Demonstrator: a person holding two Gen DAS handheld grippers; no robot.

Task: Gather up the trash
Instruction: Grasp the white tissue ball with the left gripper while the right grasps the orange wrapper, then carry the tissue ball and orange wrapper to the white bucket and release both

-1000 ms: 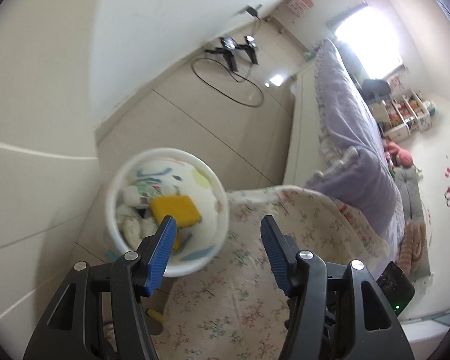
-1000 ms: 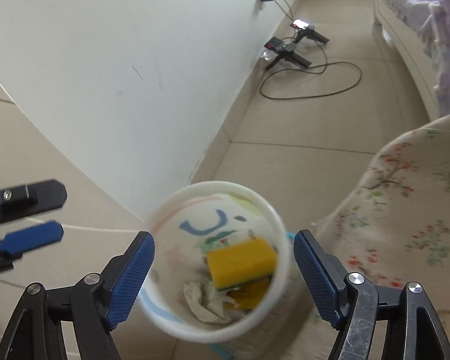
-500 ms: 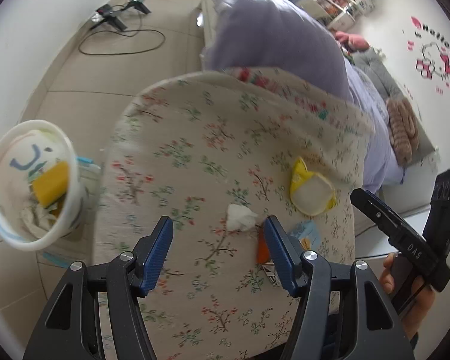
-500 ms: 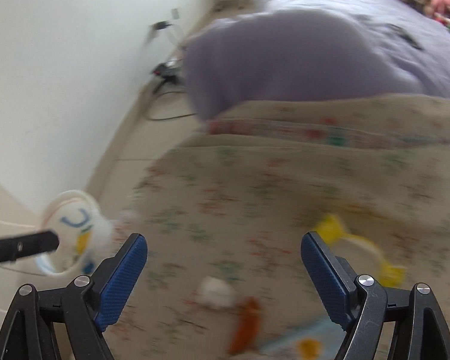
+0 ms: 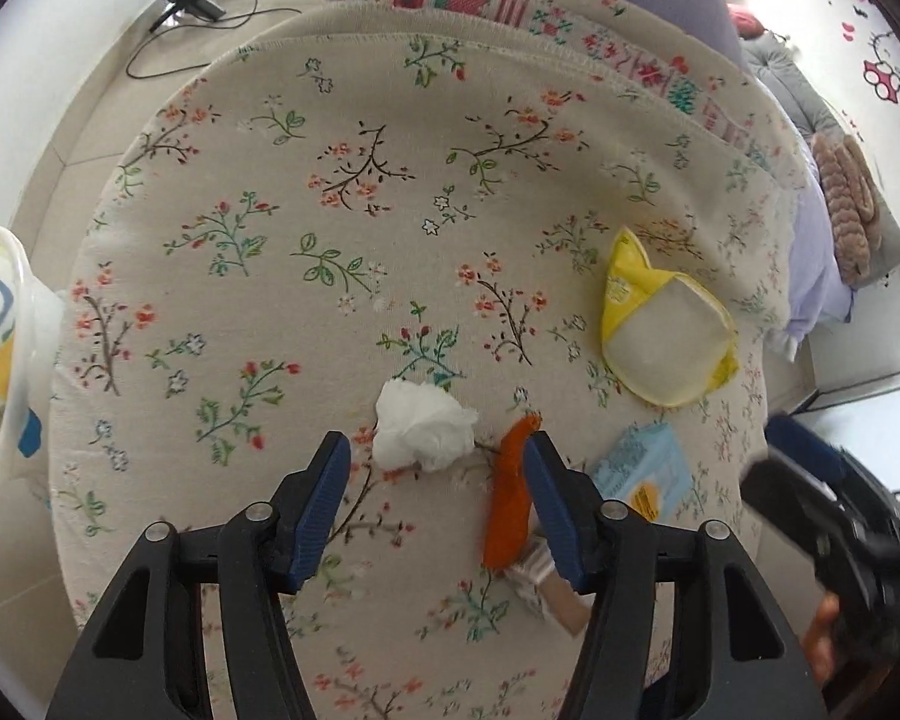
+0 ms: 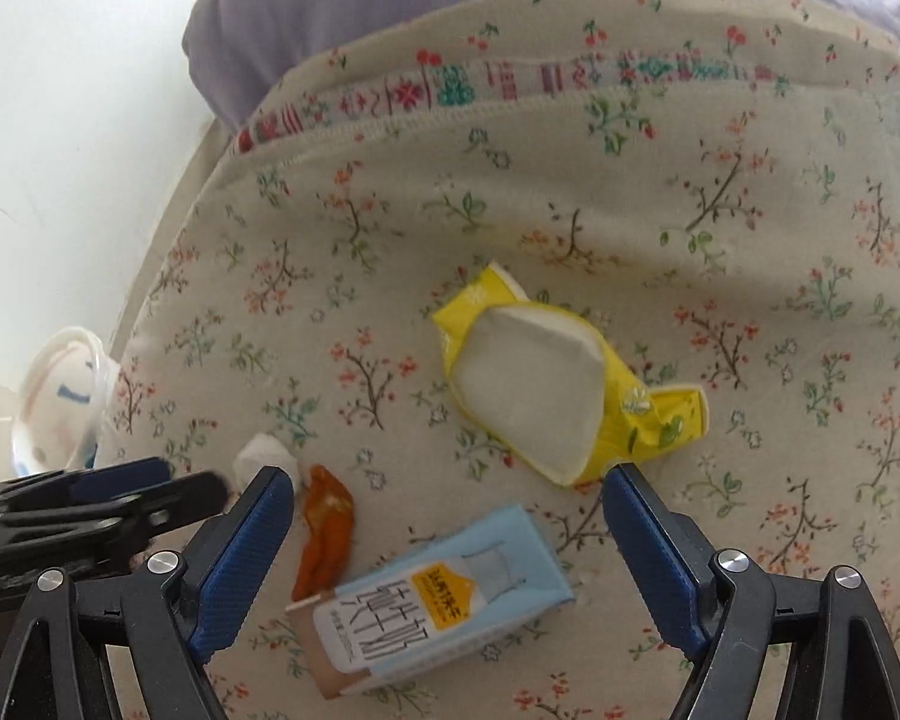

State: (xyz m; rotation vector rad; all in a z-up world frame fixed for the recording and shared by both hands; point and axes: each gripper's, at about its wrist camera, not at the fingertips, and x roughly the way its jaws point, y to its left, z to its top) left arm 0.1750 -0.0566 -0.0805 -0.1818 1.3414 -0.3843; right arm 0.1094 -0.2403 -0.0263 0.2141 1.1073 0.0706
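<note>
- The trash lay scattered on the flowered blanket (image 5: 342, 192): a crumpled white tissue (image 5: 423, 425), an orange wrapper (image 5: 510, 498) just beside it, a light blue carton (image 6: 444, 594) near that, and a yellow tissue pack (image 6: 546, 384) a little farther up the cloth.
- Our left gripper (image 5: 437, 498) pointed down over the tissue and the orange wrapper; its jaws were closing, with the tissue ahead of the blue pads rather than between them and nothing pinched.
- Our right gripper (image 6: 450, 540) hung spread wide above the blue carton, which sat between its pads without being touched.
- The white bin (image 5: 0, 348) stood off the blanket's left edge, well apart from the litter, with some trash visible inside it.
- We judged the pickup had not begun: both tools were empty and every piece was flat on soft cloth.
- The tissue and the orange wrapper almost touched, so a loose closing could have caught both, or nudged one away.
- The blanket would give under the pads; pressing down could have pinched a fold of fabric along with the trash and dragged the cover.
- The carton lay askew to the right pads, so a grip across its corners might have twisted it loose.
- The two tools worked close together, and their frames could have knocked.
</note>
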